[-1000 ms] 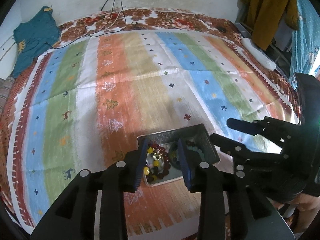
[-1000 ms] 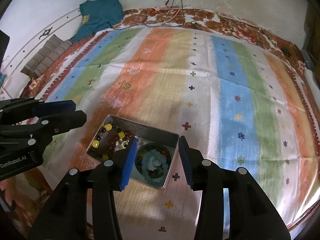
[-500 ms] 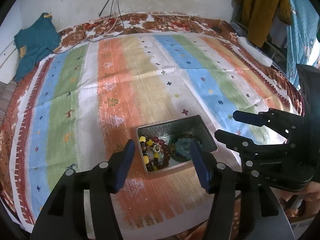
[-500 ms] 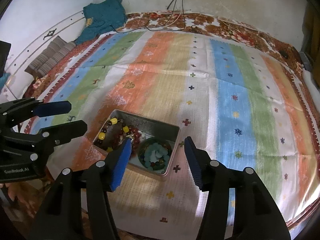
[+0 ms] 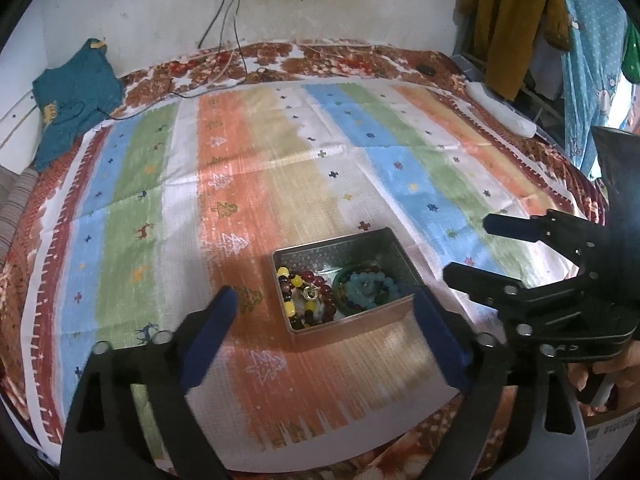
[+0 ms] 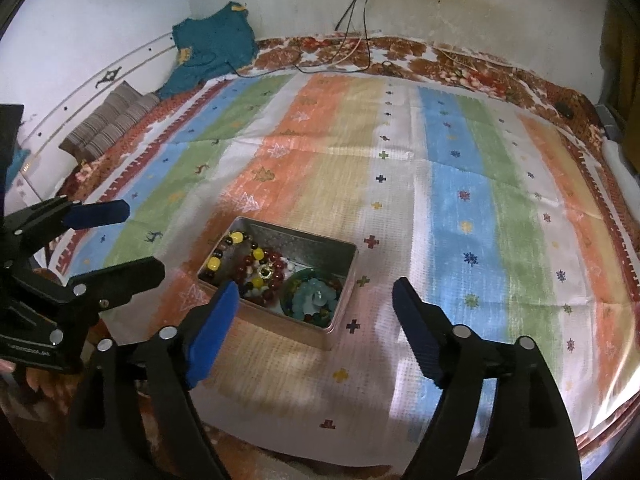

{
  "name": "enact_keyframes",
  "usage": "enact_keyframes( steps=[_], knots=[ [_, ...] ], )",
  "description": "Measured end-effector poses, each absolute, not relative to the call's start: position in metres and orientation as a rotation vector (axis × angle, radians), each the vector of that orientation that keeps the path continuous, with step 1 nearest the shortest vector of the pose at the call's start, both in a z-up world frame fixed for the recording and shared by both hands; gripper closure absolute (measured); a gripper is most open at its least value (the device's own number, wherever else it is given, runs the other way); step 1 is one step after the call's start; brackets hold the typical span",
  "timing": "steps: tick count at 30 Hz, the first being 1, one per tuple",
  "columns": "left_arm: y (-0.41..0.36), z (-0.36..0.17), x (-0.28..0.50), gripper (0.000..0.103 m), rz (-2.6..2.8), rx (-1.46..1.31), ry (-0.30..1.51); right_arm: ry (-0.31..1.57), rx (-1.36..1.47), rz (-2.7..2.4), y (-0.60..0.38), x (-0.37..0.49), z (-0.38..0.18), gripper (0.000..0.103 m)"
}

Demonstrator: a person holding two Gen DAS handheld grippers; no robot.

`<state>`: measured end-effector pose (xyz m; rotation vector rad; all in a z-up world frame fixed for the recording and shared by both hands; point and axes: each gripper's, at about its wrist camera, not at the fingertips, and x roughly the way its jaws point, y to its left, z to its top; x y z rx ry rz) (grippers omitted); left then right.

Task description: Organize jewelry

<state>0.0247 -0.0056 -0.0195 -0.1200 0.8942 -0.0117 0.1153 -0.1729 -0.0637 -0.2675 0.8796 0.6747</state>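
An open metal tin [image 5: 390, 248] [image 6: 347, 276] sits on the striped cloth near its front edge. It holds red, yellow and dark bead bracelets [image 5: 306, 298] [image 6: 256, 266] on the left and a green bangle with pale blue beads [image 5: 366, 286] [image 6: 314, 298] on the right. My left gripper [image 5: 326, 316] is open and empty, held back above the tin's near side. My right gripper [image 6: 316, 300] is open and empty, just right of the left one, also back from the tin. Each shows in the other's view, the right gripper [image 5: 472, 248] and the left gripper [image 6: 136, 240].
The striped cloth [image 5: 280, 160] covers a bed with a brown floral sheet. A teal garment [image 5: 72, 92] lies at the back left, cables [image 5: 224, 56] run down the wall, a white pillow [image 5: 500, 112] lies at the right edge, and clothes [image 5: 512, 20] hang at the right.
Both grippers have opened wider and pulled back and up from the tin. The tin and jewelry have stayed in place.
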Motion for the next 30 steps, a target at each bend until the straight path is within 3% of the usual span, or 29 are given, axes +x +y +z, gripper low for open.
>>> enact_keyframes(
  steps=[2, 10, 30],
  knots=[
    [-0.004, -0.018, 0.02, 0.006, -0.016, -0.131, 0.881, 0.869, -0.262, 0.673, -0.176, 0.112, -0.061, 0.015],
    [0.0, -0.017, 0.011, 0.006, 0.008, -0.159, 0.866, 0.833, -0.257, 0.672, -0.183, 0.102, -0.055, 0.006],
    [-0.01, -0.008, -0.008, 0.006, 0.032, -0.105, 0.802, 0.777, -0.267, 0.674, -0.188, 0.088, -0.048, 0.006]
  ],
)
